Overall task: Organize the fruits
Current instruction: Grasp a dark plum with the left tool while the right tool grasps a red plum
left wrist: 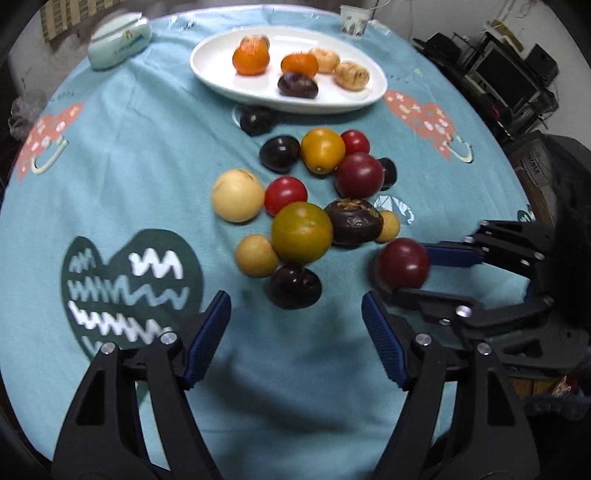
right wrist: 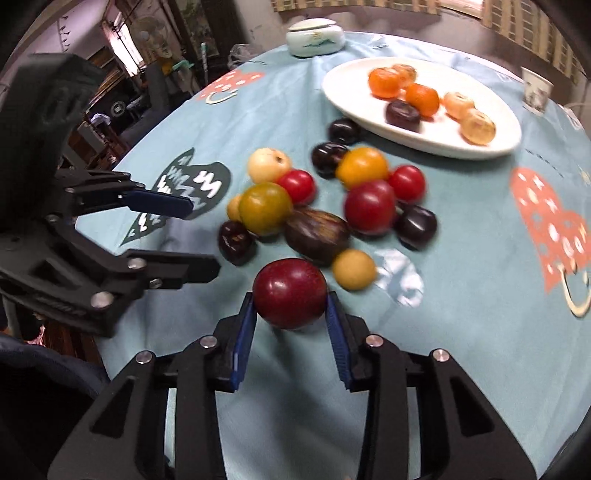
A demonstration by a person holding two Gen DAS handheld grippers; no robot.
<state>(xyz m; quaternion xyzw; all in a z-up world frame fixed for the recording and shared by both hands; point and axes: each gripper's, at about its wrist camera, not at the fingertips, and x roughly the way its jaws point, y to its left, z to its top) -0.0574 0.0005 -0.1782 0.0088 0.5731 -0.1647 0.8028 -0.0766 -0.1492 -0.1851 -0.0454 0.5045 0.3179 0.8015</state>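
Observation:
A heap of loose fruits [left wrist: 303,232] lies mid-table on a blue-green cloth: red, yellow, pale and dark purple ones. Behind it a white oval plate [left wrist: 221,55] [right wrist: 351,81] carries two oranges, two tan fruits and one dark one. My right gripper [right wrist: 290,314] [left wrist: 402,275] is shut on a dark red plum [right wrist: 290,293] [left wrist: 402,264] at the heap's near right, with a blue pad pressed on each side. My left gripper [left wrist: 295,301] [right wrist: 203,238] stands open just short of a dark purple fruit [left wrist: 293,286] [right wrist: 236,242], nothing between its pads.
A pale ceramic lidded jar [left wrist: 120,44] [right wrist: 316,37] sits at the back left of the round table, a paper cup [left wrist: 354,20] [right wrist: 537,88] at the back right. Dark furniture and clutter [left wrist: 517,74] stand beyond the table's edge.

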